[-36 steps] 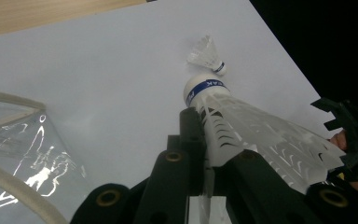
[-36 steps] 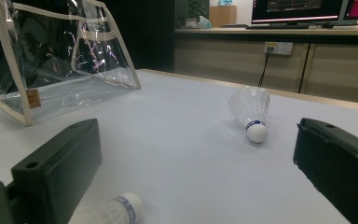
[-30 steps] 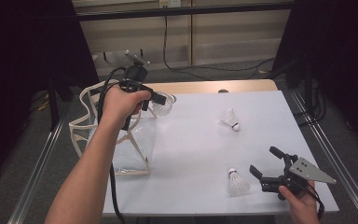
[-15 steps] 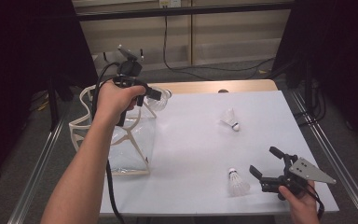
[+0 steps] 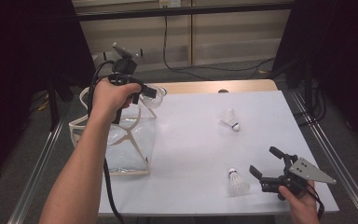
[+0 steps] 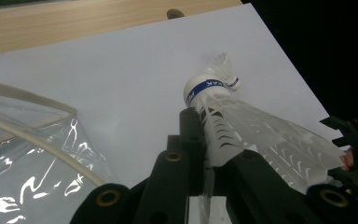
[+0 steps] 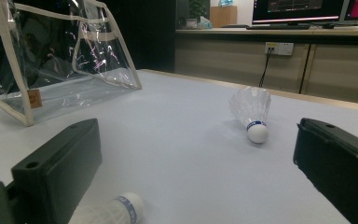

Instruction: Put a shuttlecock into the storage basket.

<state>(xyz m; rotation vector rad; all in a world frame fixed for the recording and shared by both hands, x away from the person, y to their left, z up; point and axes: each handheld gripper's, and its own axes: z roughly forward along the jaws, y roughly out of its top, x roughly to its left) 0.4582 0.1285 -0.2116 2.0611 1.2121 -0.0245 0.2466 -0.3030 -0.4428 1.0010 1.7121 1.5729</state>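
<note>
White tabletop (image 5: 196, 140): left gripper (image 5: 150, 92) pinches shuttlecock (image 6: 242, 126) by its thin skirt above clear bag (image 5: 128, 140) at nine o'clock, so it could slip or crush; right gripper (image 5: 265, 164) jaws spread.

free: table centre (image 5: 191, 140) | obstacles: clear bag (image 5: 126, 144), two shuttlecocks (image 5: 230, 119)

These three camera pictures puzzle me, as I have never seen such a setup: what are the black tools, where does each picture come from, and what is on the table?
A person holds a hand tool with a two-jaw claw in each hand. The high view looks down on the white table; the other two cameras ride on the claws. The left claw is shut on a shuttlecock, held above a clear bag. The right claw is open, low over the table. Two more shuttlecocks lie there: a near shuttlecock beside it and a far shuttlecock.
</note>
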